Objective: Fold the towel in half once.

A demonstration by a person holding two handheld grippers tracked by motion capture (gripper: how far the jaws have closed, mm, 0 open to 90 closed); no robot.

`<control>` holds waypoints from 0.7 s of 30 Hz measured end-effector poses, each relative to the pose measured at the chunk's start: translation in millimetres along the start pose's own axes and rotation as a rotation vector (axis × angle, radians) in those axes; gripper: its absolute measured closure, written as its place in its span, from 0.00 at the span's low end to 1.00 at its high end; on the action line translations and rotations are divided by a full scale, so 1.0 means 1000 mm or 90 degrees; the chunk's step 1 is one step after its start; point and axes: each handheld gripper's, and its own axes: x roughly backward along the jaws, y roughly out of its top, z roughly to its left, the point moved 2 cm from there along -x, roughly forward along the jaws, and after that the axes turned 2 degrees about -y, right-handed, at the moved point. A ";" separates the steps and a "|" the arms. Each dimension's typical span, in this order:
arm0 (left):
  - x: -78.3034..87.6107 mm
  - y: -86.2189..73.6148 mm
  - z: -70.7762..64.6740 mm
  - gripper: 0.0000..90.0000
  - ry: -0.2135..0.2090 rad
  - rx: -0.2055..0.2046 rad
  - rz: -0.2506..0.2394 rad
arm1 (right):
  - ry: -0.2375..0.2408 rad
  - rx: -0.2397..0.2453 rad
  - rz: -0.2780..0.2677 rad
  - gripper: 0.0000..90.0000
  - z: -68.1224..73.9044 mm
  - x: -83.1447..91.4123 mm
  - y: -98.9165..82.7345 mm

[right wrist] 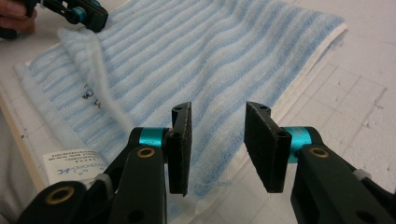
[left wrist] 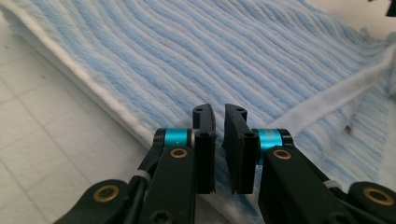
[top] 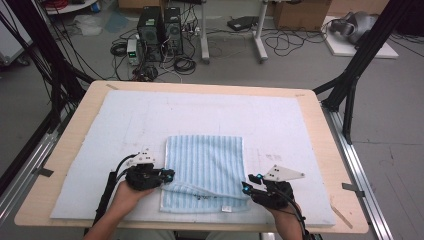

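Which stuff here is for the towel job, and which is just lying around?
For the job: striped towel, left gripper, right gripper, pale blue mat.
Just lying about: computer towers, floor cables, cardboard box.

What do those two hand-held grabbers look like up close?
Both the left gripper and the right gripper are black, with flat black jaws, turquoise rings and brass-coloured bolts. Each carries a grey three-cornered plate and trails a black cable along the person's forearm.
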 end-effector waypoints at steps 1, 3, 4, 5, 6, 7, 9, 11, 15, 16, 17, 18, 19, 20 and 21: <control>0.002 -0.001 -0.002 0.91 -0.005 -0.003 0.001 | -0.001 0.000 -0.001 0.68 0.000 0.000 0.000; 0.006 -0.003 -0.005 0.90 -0.012 -0.002 -0.003 | -0.004 -0.003 0.002 0.67 0.000 0.001 0.000; 0.008 -0.004 -0.007 0.90 -0.016 -0.001 -0.004 | -0.006 -0.003 0.001 0.67 0.000 0.001 0.000; 0.010 -0.005 -0.008 0.89 -0.020 0.000 -0.009 | -0.008 -0.004 0.003 0.66 -0.001 0.000 0.000; 0.013 -0.006 -0.010 0.87 -0.024 0.003 -0.011 | -0.011 -0.002 0.006 0.66 -0.001 0.000 0.000; 0.016 -0.007 -0.011 0.84 -0.029 0.009 -0.019 | -0.014 0.000 0.012 0.66 -0.001 -0.001 -0.001; 0.022 -0.008 -0.013 0.81 -0.038 0.015 -0.037 | -0.022 0.002 0.025 0.66 0.000 -0.003 -0.002; 0.027 -0.008 -0.012 0.71 -0.028 0.030 -0.060 | -0.034 0.016 0.049 0.69 0.002 -0.008 -0.004; 0.034 -0.006 -0.007 0.60 -0.004 0.041 -0.095 | -0.041 0.050 0.104 0.74 0.008 -0.017 -0.011; 0.035 -0.006 -0.006 0.59 0.002 0.043 -0.098 | -0.042 0.055 0.107 0.74 0.009 -0.018 -0.013; 0.035 -0.006 -0.004 0.57 0.008 0.044 -0.101 | -0.041 0.055 0.102 0.75 0.009 -0.016 -0.015; 0.035 -0.006 -0.003 0.56 0.013 0.045 -0.102 | -0.040 0.056 0.103 0.75 0.009 -0.015 -0.016; 0.035 -0.005 -0.002 0.54 0.017 0.048 -0.104 | -0.040 0.058 0.106 0.75 0.010 -0.013 -0.017; 0.035 -0.005 0.000 0.52 0.025 0.049 -0.107 | -0.038 0.063 0.108 0.75 0.010 -0.012 -0.017; 0.034 -0.004 0.002 0.51 0.031 0.054 -0.110 | -0.034 0.057 0.107 0.73 0.010 -0.010 -0.017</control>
